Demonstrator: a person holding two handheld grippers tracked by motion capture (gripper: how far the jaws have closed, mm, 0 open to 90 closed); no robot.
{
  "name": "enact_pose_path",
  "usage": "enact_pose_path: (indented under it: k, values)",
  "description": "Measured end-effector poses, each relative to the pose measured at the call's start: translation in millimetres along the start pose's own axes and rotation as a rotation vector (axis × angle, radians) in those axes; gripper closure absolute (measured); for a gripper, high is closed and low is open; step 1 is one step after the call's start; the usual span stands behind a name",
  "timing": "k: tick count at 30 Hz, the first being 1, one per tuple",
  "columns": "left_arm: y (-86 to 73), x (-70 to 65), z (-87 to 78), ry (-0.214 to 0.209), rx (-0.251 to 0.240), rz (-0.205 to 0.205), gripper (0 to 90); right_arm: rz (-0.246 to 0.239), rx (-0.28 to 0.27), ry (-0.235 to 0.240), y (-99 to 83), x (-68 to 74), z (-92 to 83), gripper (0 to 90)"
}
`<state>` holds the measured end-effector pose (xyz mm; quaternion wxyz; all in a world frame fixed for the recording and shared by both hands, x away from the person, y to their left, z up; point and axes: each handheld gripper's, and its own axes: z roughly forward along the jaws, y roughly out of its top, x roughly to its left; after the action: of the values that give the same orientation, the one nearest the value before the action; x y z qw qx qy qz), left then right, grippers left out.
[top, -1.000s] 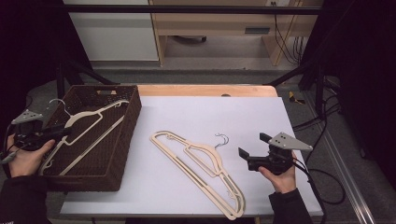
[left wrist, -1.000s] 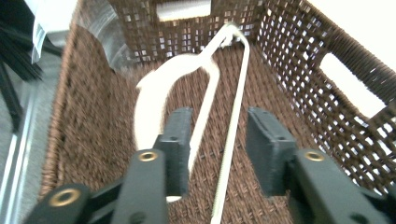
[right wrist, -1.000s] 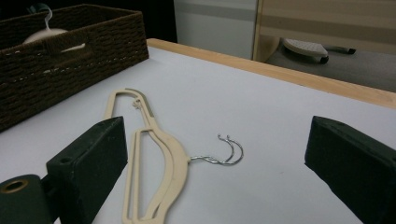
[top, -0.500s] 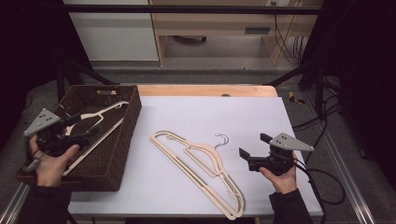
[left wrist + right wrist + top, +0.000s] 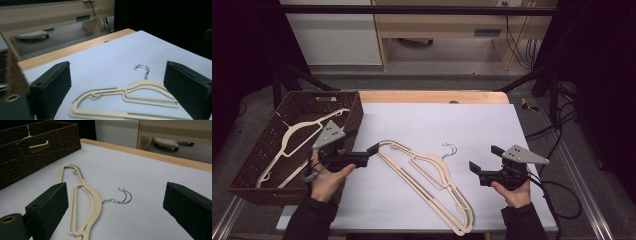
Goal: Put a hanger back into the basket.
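Left tongs [image 5: 373,148] sit just off the near-right corner of the wicker basket [image 5: 259,170], over the white tabletop [image 5: 482,125], pointing at the end of the cream hangers [image 5: 427,172]. Jaws have just been opening and now stand spread wide, nothing between the pads; in the left gripper view [image 5: 117,90] the hangers [image 5: 125,96] lie flat on the tabletop [image 5: 107,53] ahead of and between the jaw tips, not touched. Hangers are a stack of two, judging by the double wire hook [image 5: 123,195] in the right gripper view; they lie diagonally across the tabletop, one end just beside the basket's right wall, the other end far from the basket at the tabletop's near edge. Hooks [image 5: 451,149] point away from the basket, toward the right tongs [image 5: 477,162]. Right tongs are well apart from the basket, on the far side of the hangers from it, held by the right hand [image 5: 512,192] low over the tabletop; jaws spread wide and empty, hangers [image 5: 85,202] lying ahead of them in the right gripper view [image 5: 115,215], no contact. One more cream hanger [image 5: 294,142] lies inside the basket, hook toward its back wall. Left hand [image 5: 327,180] overlaps the basket's near-right corner in the high view. Basket [image 5: 32,147] sits at the tabletop's left edge, its handle cut-out facing the hangers.
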<state>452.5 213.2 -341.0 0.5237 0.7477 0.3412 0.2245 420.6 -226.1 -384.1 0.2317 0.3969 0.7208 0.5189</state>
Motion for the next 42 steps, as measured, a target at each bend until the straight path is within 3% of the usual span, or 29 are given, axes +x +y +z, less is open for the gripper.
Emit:
enact_pose_path:
  k: [9,17,30,42]
  values:
    - [-2.9,-33.5,55.0,-0.060,0.067,0.036,9.3,-0.015,0.019,0.011,-3.1,2.4,1.7,6.2]
    - [-5.2,-49.0,86.2,-0.100,0.113,0.047,9.6,-0.002,0.022,0.016,-6.8,0.4,2.2,6.2]
    - [-7.9,-55.8,126.7,-0.126,0.165,0.030,13.2,0.008,0.012,0.014,-5.9,-1.0,-0.2,6.2]
    - [-12.3,-60.8,165.7,-0.137,0.266,0.066,23.7,0.021,-0.001,0.021,-5.0,-1.2,-0.9,6.5]
